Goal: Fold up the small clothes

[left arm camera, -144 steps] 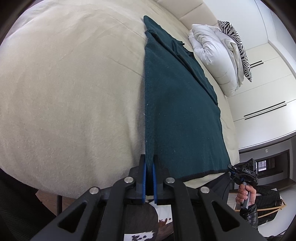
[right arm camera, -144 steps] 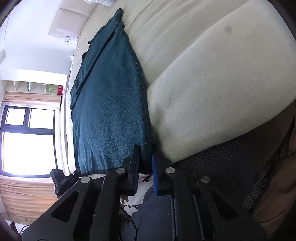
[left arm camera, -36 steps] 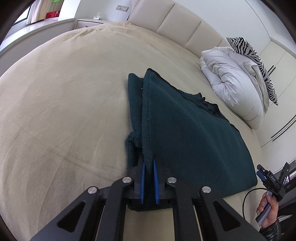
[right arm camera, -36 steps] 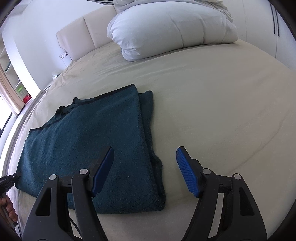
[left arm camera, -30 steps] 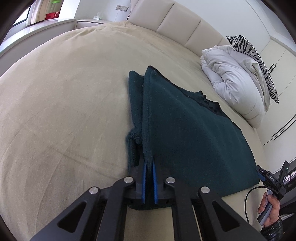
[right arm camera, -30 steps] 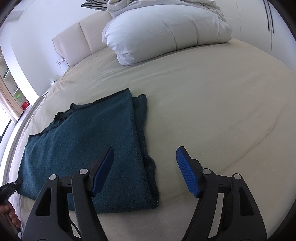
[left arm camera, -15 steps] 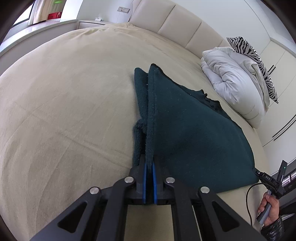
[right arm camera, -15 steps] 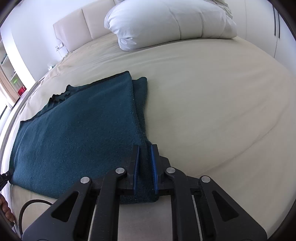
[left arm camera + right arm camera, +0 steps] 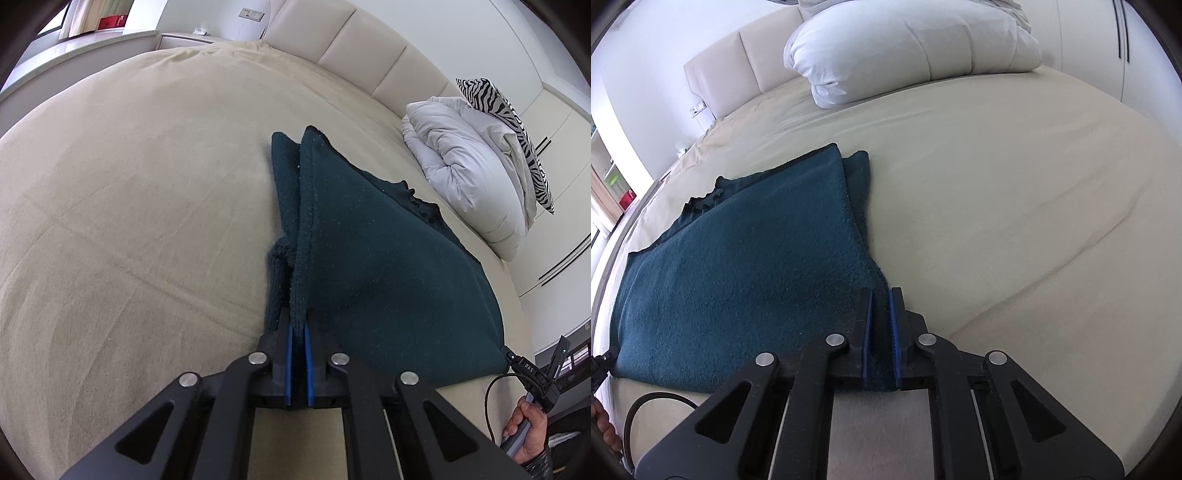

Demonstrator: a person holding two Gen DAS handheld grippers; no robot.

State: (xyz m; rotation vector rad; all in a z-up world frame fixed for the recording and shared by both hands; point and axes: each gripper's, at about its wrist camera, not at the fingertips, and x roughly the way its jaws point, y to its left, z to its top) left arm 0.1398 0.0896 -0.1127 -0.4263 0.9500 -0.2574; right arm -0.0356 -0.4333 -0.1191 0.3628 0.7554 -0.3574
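A dark teal knitted garment (image 9: 376,258) lies folded on the beige bed, its doubled edge running away from me. My left gripper (image 9: 297,325) is shut on the near left corner of the garment and lifts that edge a little. In the right wrist view the same garment (image 9: 738,266) spreads to the left. My right gripper (image 9: 881,299) is shut on its near right corner, with cloth bunched between the blue pads.
The beige bed (image 9: 129,206) stretches wide around the garment. A white duvet (image 9: 465,177) with a zebra pillow (image 9: 517,122) is piled at the back right, also in the right wrist view (image 9: 908,48). A padded headboard (image 9: 354,55) runs behind. Wardrobe doors (image 9: 561,229) stand at right.
My right gripper, open above the bed a second ago, has come down and shut on the garment's near right corner. My left gripper has kept its hold and shifted slightly.
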